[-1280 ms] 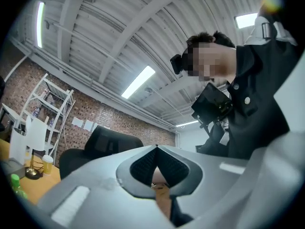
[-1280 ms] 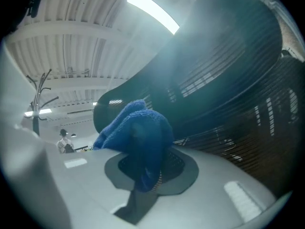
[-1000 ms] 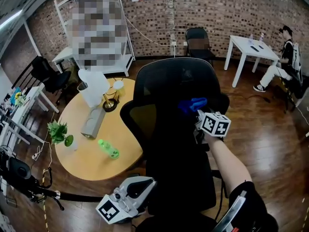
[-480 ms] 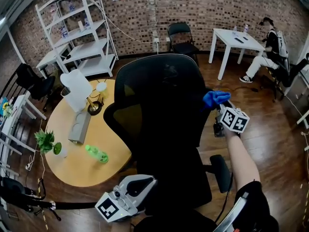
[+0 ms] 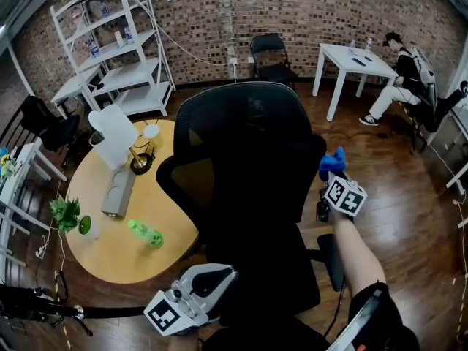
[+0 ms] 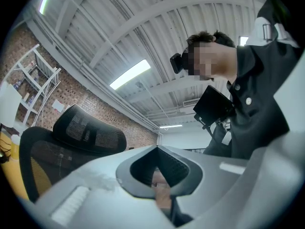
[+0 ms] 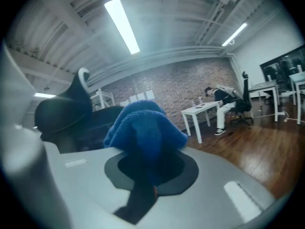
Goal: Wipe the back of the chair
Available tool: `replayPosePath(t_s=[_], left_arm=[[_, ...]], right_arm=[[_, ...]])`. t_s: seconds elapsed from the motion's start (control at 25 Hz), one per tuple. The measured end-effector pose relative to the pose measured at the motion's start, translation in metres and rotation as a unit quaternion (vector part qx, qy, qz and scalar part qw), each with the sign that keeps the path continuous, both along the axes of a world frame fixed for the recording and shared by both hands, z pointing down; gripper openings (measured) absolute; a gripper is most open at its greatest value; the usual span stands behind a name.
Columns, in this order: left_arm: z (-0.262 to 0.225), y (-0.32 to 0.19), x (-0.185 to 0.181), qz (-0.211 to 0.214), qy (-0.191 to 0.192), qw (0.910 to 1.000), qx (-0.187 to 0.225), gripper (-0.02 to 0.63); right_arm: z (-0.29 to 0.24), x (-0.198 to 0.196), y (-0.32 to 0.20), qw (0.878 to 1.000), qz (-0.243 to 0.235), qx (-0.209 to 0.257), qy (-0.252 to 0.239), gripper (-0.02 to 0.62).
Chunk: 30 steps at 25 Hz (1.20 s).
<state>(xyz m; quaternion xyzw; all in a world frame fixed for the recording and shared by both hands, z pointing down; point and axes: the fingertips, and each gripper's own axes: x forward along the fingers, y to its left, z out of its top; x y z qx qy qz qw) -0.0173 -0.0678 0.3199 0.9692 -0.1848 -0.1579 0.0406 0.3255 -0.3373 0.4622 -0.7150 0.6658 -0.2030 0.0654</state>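
Two grippers show in the head view; the right gripper [image 5: 330, 175] is raised beside the right edge of the black mesh chair [image 5: 245, 152], its jaws clamped on a bunched blue cloth [image 5: 333, 161] just off the backrest, contact not clear; the left gripper [image 5: 216, 278] sits low, in front of the seat base; a round wooden counter [image 5: 121, 251] left of the chair carries a green bottle [image 5: 145, 232] and a small plant [image 5: 68, 214].

Left gripper view: the jaws are drawn together with nothing between them; the chair's backrest and headrest [image 6: 88, 133] rise at the left; the person holding the grippers leans in at the right.

Right gripper view: the jaws grip the blue cloth [image 7: 143, 128], which mounds over them; the dark chair [image 7: 62, 111] stands at the left; a white table [image 7: 202, 109] is far behind.
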Motion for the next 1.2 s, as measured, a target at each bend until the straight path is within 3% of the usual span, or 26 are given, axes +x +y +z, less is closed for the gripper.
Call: replayPosePath(t_s=[0.12,0.44,0.64,0.8,1.2], left_arm=[[-0.002,0.004,-0.009,-0.017,-0.001,0.9999,-0.001,0.003],[0.002,0.017,-0.044,-0.072,-0.004,0.9973,-0.011,0.004],[0.001,0.028,-0.064,-0.107,-0.005,0.9942,-0.014,0.003],[0.001,0.039,-0.084,-0.141,-0.006,0.9899,-0.018,0.003],[0.006,0.074,-0.138,-0.246,-0.021,0.9684,-0.032,0.003]], right_arm=[[0.013,-0.068,-0.012,0.997,-0.074,-0.017,0.021,0.054],[0.021,-0.173,-0.018,0.987,-0.157,-0.012,0.023,0.054],[0.028,-0.268,-0.012,0.965,-0.259,-0.017,0.032,0.054],[0.033,-0.332,-0.006,0.949,-0.314,-0.016,0.03,0.054],[0.068,-0.469,0.02,0.903,-0.428,-0.044,0.01,0.054]])
